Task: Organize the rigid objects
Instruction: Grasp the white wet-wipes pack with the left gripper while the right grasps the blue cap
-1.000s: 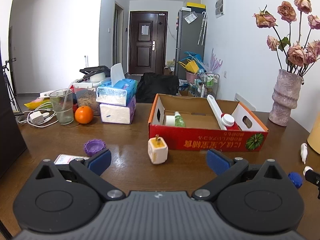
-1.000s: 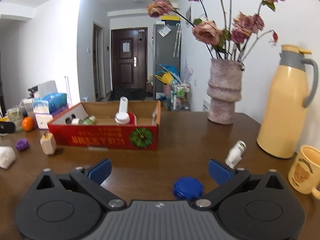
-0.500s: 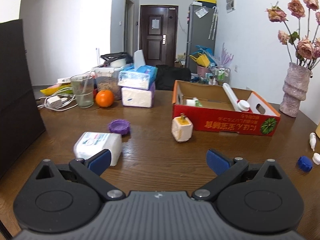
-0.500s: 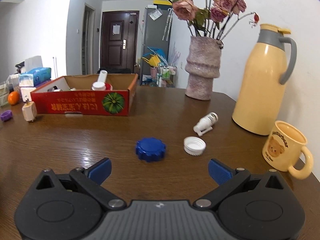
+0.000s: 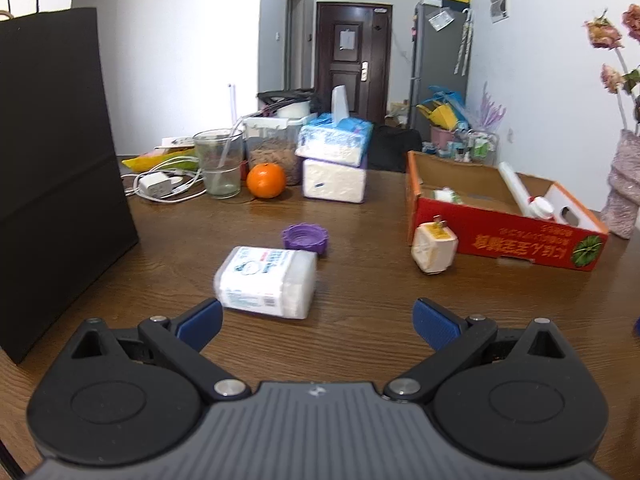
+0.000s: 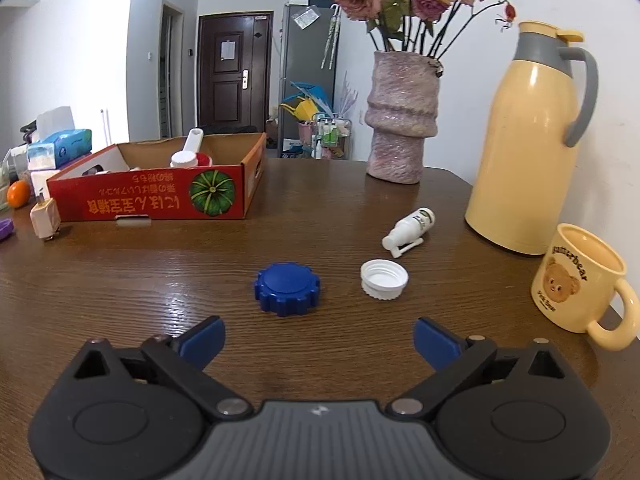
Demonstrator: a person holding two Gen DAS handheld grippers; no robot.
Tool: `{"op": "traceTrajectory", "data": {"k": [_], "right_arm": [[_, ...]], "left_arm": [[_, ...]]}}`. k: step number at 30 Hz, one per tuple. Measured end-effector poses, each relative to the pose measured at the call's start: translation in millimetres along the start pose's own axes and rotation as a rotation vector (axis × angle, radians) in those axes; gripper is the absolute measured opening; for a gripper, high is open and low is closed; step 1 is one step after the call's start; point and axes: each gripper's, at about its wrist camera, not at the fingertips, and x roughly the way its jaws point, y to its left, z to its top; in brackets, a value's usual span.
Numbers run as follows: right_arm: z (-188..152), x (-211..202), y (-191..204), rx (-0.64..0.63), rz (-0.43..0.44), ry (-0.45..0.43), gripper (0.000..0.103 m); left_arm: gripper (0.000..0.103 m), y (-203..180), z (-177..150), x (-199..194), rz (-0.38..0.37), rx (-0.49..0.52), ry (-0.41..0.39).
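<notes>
A red cardboard box (image 5: pixel 508 236) (image 6: pixel 152 200) sits on the wooden table with a few bottles inside. In the left wrist view a white plastic box of cotton swabs (image 5: pixel 266 282) lies just ahead of my open left gripper (image 5: pixel 316 322); a purple cap (image 5: pixel 305 237) and a cream plug adapter (image 5: pixel 434 249) (image 6: pixel 45 218) lie beyond. In the right wrist view a blue cap (image 6: pixel 286 289), a white cap (image 6: pixel 384 279) and a small white spray bottle (image 6: pixel 409 226) lie ahead of my open right gripper (image 6: pixel 318 342). Both grippers are empty.
A black paper bag (image 5: pixel 56 168) stands at the left. An orange (image 5: pixel 265 180), a glass (image 5: pixel 219 162), tissue packs (image 5: pixel 335 162) and charger cables (image 5: pixel 160 184) fill the far left. A vase (image 6: pixel 400 116), a yellow thermos (image 6: pixel 528 140) and a bear mug (image 6: pixel 580 284) stand right.
Both grippers have pulled back from the box. The left one swung left, bringing the swab box and black bag into view. The right one now shows the blue and white caps farther ahead.
</notes>
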Motion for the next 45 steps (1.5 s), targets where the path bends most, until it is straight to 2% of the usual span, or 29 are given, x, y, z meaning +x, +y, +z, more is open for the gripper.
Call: {"op": "traceTrajectory", "data": {"k": [10,18,30,32,42,45], "right_arm": [[7,22,9,0.038,0.021,0.022,0.099],[12,36,18,0.048,0.016,0.032,0.099],[22,62,26,0.054,-0.023,0.049,0.097],[24,66,28,0.048,-0.030,0.058,0.090],[30,88,29,0.070,-0.039,0.091,0.079],[32,92,29,0.081,-0.038,0.098,0.070]], "left_arm": [[0.103,28,0,39,0.038,-0.047,0.054],[0.103,38,10,72,0.039,-0.008,0.071],[0.103,42,19,98,0.025,0.001,0.032],[0.103,42,18,102,0.036,0.008,0.032],[0.103,46,20,118,0.014,-0.009,0.058],[0.103,46,20,122,0.006,-0.013,0.072]]}}
